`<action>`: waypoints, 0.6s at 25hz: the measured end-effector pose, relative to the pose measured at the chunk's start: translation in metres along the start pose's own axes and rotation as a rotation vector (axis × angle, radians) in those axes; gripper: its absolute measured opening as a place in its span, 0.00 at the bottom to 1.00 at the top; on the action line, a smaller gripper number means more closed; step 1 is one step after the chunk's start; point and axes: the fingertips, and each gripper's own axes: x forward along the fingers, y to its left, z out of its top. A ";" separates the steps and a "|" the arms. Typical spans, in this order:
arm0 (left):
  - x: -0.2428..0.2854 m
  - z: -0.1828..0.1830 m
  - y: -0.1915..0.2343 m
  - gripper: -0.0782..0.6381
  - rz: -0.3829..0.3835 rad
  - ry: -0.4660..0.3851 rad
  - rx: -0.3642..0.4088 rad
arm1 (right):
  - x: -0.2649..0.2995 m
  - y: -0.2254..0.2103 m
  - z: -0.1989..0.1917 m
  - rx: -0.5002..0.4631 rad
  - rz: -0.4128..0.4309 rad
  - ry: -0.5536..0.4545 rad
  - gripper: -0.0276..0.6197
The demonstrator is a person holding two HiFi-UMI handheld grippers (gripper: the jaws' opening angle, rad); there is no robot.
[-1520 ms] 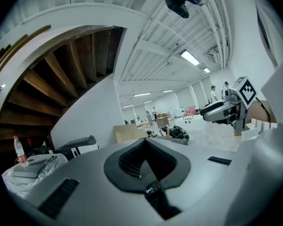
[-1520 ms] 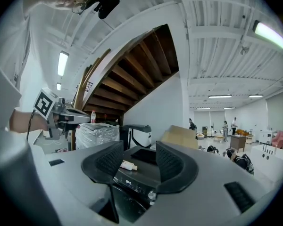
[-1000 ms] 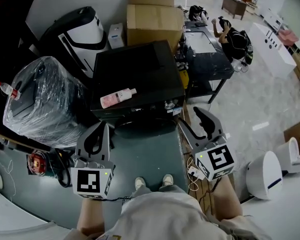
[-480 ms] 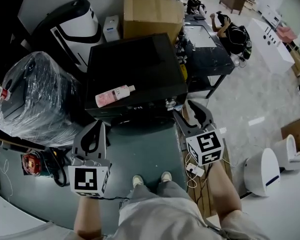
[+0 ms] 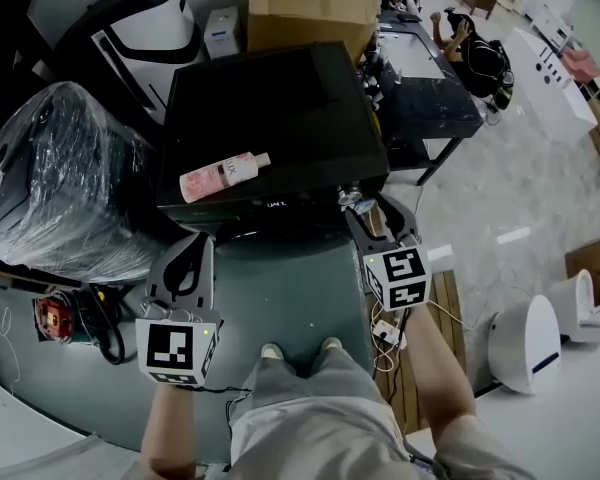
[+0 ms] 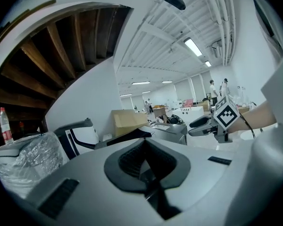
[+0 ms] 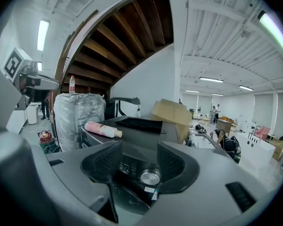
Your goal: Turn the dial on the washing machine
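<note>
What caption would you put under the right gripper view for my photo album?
Right gripper, jaws opening, frames the silver dial on the washer; a pink bottle lies on top.

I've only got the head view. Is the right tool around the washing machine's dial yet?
Observer: In the right gripper view, the dial shows in the gap of the right tool. The jaws are apart and neither pad is pressing it.
Operator: Centred in that gap?
Observer: No, it sits nearer the pad at that view's right.
Operator: And the left tool?
Observer: The left tool has its jaws together with nothing between them.
</note>
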 end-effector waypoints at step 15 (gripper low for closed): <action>0.046 -0.083 -0.008 0.13 -0.038 0.071 -0.057 | 0.076 -0.010 -0.100 -0.086 -0.016 0.129 0.46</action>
